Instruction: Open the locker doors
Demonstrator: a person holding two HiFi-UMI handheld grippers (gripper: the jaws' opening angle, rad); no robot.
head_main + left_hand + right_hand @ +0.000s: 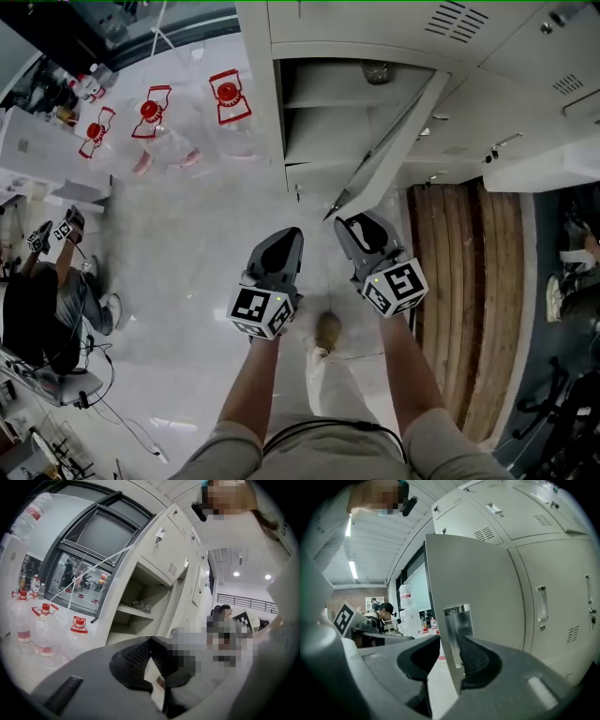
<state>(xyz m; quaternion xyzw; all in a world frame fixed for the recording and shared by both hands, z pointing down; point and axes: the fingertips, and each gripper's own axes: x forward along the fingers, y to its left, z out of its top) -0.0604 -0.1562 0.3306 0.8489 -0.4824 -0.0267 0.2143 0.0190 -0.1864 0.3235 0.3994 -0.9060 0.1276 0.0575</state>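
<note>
A bank of grey lockers [506, 84] runs along the top of the head view. One locker door [394, 150] stands swung out, and its compartment [337, 103] shows shelves inside. My right gripper [349, 225] is at the door's free edge. In the right gripper view the door [473, 583] and its chrome handle plate [457, 630] sit between the jaws, and the right gripper [449, 656] is shut on that edge. My left gripper [286, 239] hangs beside it over the floor, apart from the door. Its tips [151, 641] meet with nothing held.
Several water bottles with red caps [225, 94] stand on the floor left of the lockers. Wooden planks [469, 281] lie at the right below closed lockers [553, 588]. A seated person [37, 309] is at the far left. My shoe [327, 330] shows below the grippers.
</note>
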